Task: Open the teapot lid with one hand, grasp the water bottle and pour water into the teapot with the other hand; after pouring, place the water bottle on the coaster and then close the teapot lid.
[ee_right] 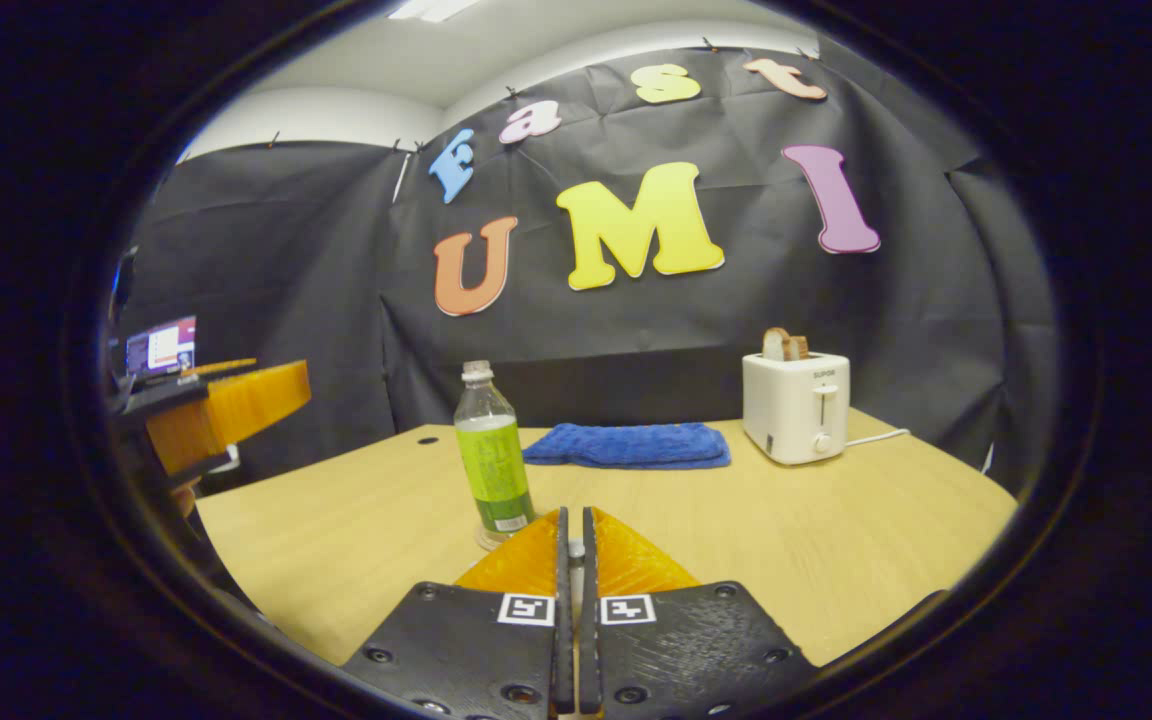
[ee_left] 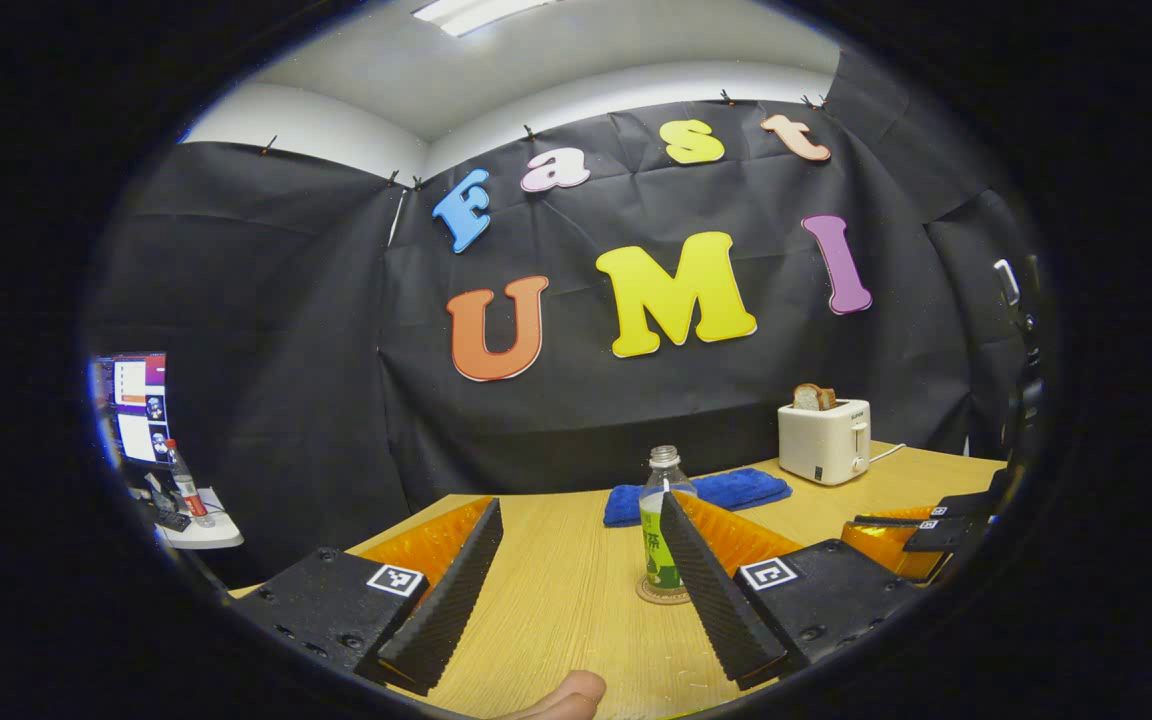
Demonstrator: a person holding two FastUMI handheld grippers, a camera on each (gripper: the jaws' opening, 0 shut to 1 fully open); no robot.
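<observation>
Now the left hand-held gripper (ee_left: 576,560) is hovering over the worktop (ee_left: 556,600) with its fingers spread wide, gripping nothing — the water bottle (ee_left: 660,520) is standing upright on its coaster (ee_left: 658,596) just beyond the right finger. Meanwhile the right hand-held gripper (ee_right: 573,545) is sitting with its fingers pressed together, empty, the bottle (ee_right: 492,455) standing just ahead to its left. A blue cloth (ee_right: 628,445) and a toaster (ee_right: 796,405) are resting farther back.

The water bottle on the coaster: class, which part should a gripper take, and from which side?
Probably grip the water bottle around its labelled middle, coming in level from the near side. It stands upright on the coaster, its body is straight there while the neck narrows, and bare table lies in front. The left gripper is open and nearest; the right gripper is shut.
</observation>
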